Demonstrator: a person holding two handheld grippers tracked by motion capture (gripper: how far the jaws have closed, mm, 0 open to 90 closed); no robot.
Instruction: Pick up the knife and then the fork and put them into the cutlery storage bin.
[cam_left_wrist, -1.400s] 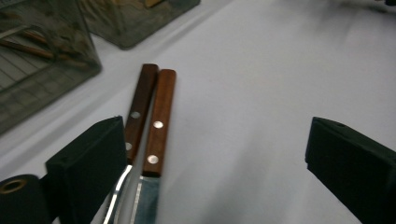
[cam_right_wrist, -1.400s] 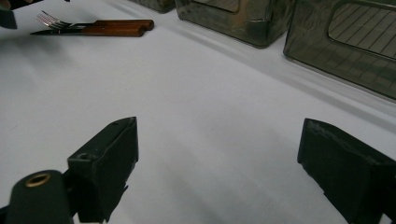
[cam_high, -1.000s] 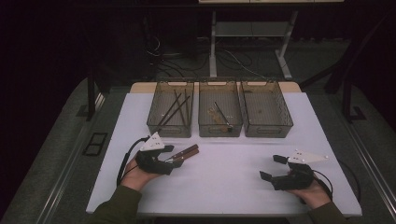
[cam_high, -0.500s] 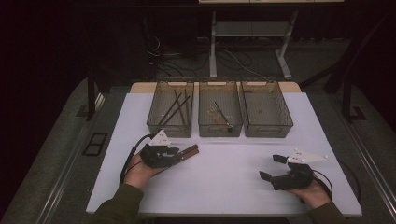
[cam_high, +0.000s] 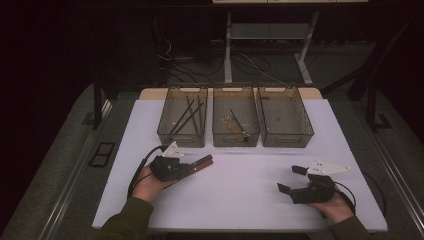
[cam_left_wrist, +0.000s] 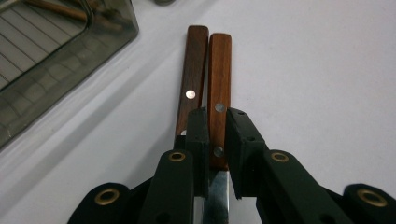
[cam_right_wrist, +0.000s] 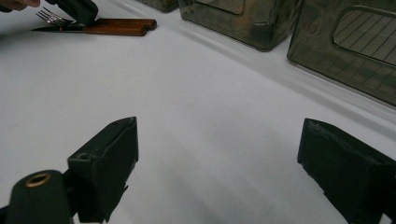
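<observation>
A flat, rivet-studded wooden handle (cam_left_wrist: 218, 93) with a shiny steel blade is being clamped by the matte black left gripper (cam_left_wrist: 215, 140), whose jaws have just been closing, near the smoky plastic bin (cam_high: 183, 116). A matching second handle (cam_left_wrist: 192, 84) is lying alongside. The right gripper (cam_right_wrist: 219, 172) is being held wide open.

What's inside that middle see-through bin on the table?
In the middle bin, the high view shows one long dark utensil lying slantwise and something brownish beside it, too dim to name. Whatever lies against the near wall is blurred by the tinted plastic.
</observation>
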